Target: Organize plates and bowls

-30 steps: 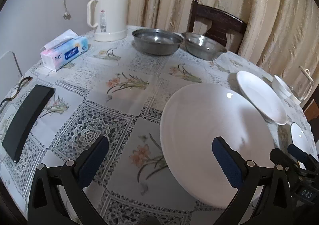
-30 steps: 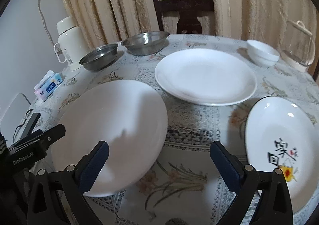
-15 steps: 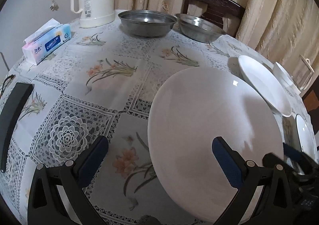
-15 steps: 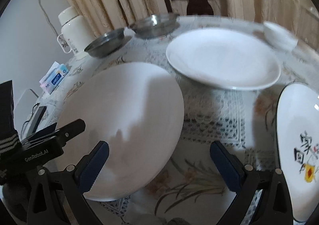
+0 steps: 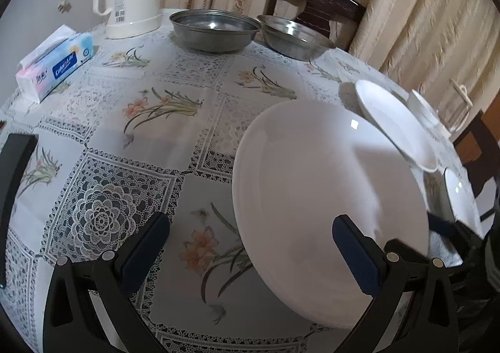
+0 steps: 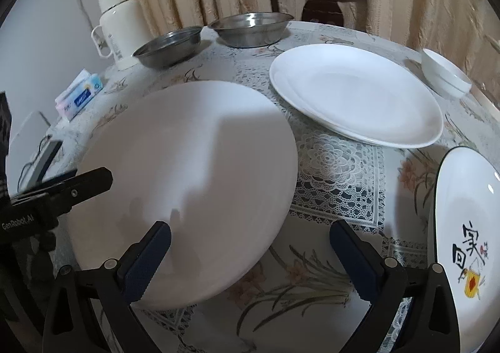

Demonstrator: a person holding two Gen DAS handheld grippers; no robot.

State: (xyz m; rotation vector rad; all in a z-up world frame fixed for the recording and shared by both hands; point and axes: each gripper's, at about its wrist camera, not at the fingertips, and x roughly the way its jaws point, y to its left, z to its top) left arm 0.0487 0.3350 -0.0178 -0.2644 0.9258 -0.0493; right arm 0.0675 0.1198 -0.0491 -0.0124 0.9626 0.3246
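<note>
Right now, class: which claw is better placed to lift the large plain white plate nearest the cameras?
Probably the left claw: open, its right finger overlapping the large plain white plate.

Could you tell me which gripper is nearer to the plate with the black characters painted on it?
The right. The right gripper has the painted plate just beside its right finger. The left gripper sits on the far side of the big white plate, well away from it.

Glossy white ceramic plates [image 6: 356,93] are gleaming on a lacy cloth-covered desk [image 5: 150,121] beside dull, brushed metal bowls [image 5: 215,29].
</note>
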